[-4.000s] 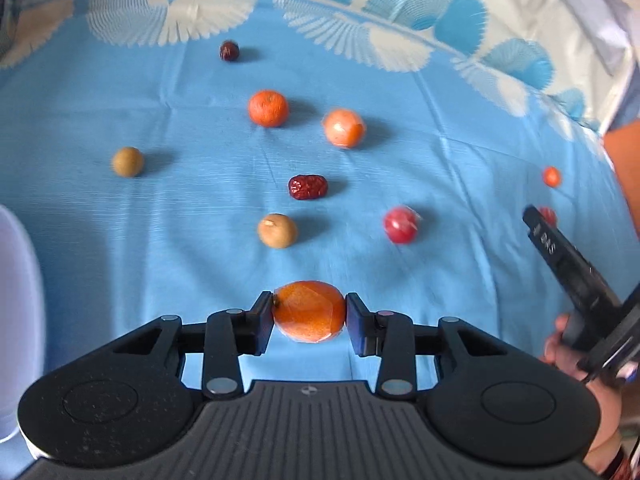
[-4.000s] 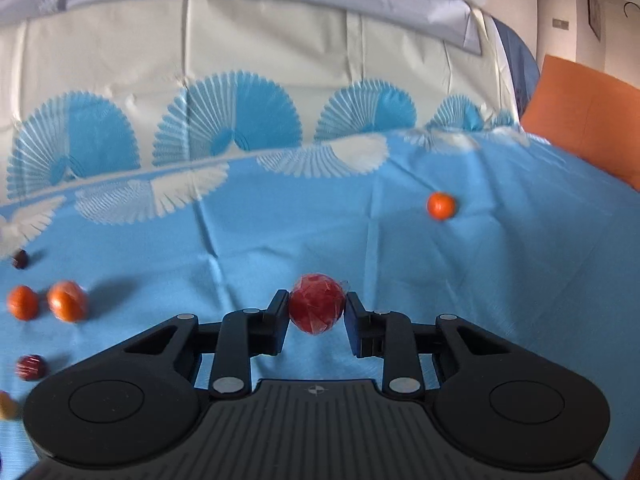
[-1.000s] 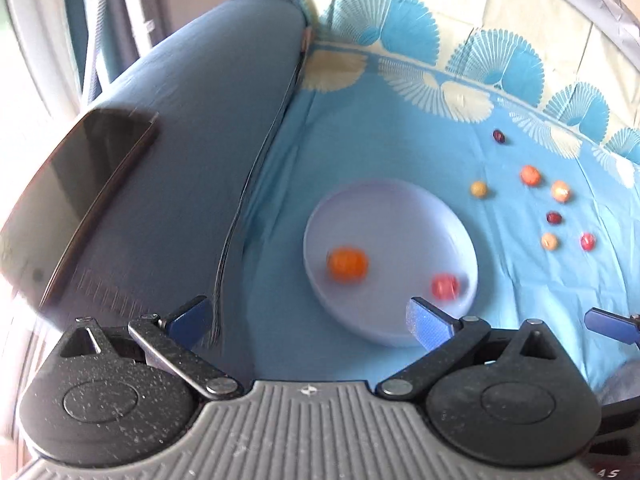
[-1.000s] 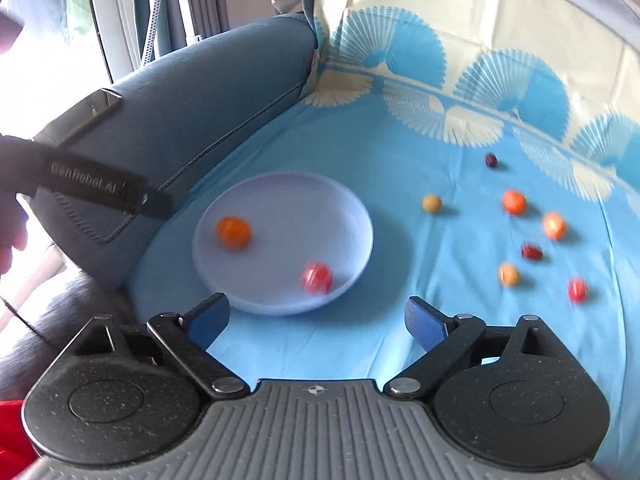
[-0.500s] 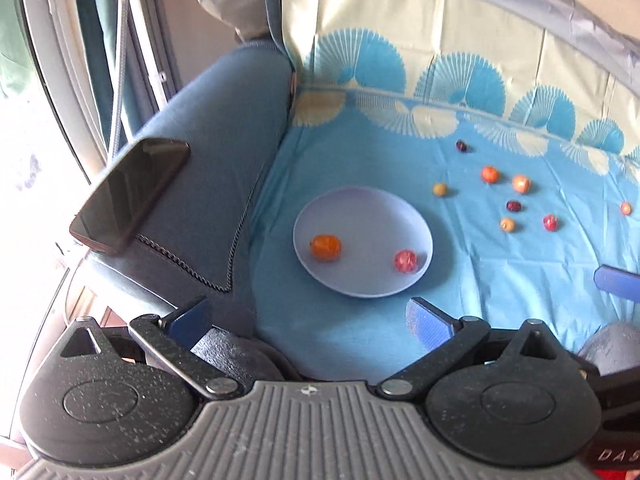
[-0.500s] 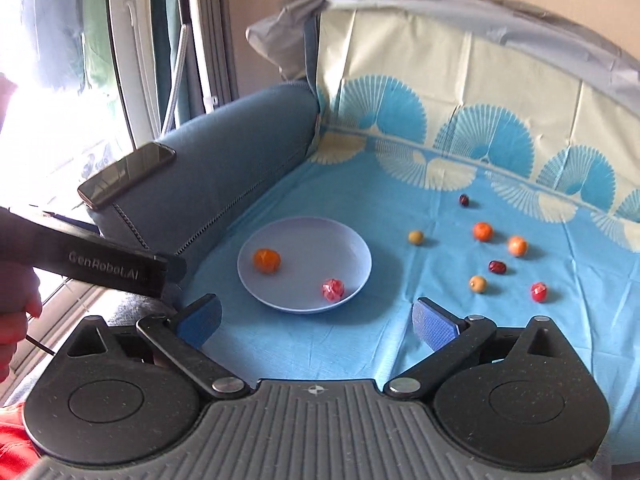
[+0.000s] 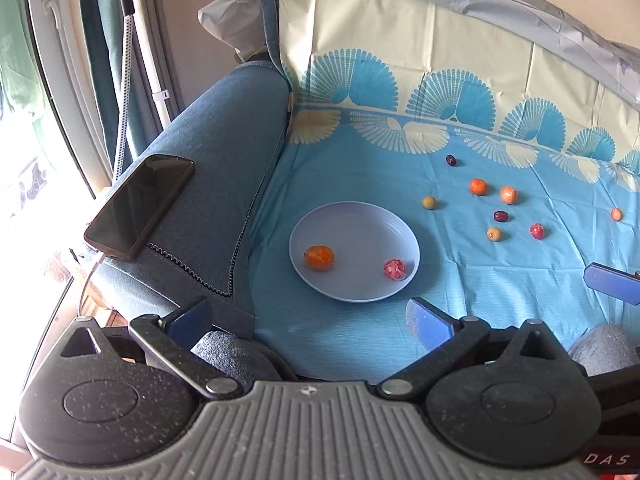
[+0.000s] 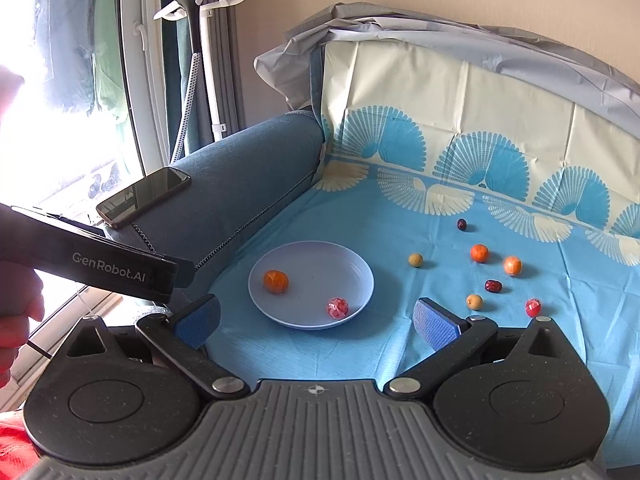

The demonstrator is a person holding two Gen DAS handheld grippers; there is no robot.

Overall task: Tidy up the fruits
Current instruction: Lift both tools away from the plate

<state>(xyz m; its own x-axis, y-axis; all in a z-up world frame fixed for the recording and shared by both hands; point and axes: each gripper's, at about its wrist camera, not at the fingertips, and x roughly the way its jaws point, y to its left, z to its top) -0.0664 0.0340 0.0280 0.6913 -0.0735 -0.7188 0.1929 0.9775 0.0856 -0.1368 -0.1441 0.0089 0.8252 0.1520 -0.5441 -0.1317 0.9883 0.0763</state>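
Both grippers above the cloth (image 8: 360,360), jaws spread wide and empty: left gripper (image 7: 308,320), right gripper (image 8: 316,320); presumably poised between fetches. Plate (image 8: 260,280), shallow, smooth, pale lilac, set near the armrest (image 8: 248,160) as collecting dish; it holds an orange fruit (image 8: 276,281), glossy and oval, and a red fruit (image 8: 337,307), seemingly wrapped; the two lie apart. Loose fruits (image 8: 480,253), small and round, remain scattered on the creased cloth right of the plate. Phone (image 8: 144,196) flat on the woven armrest.
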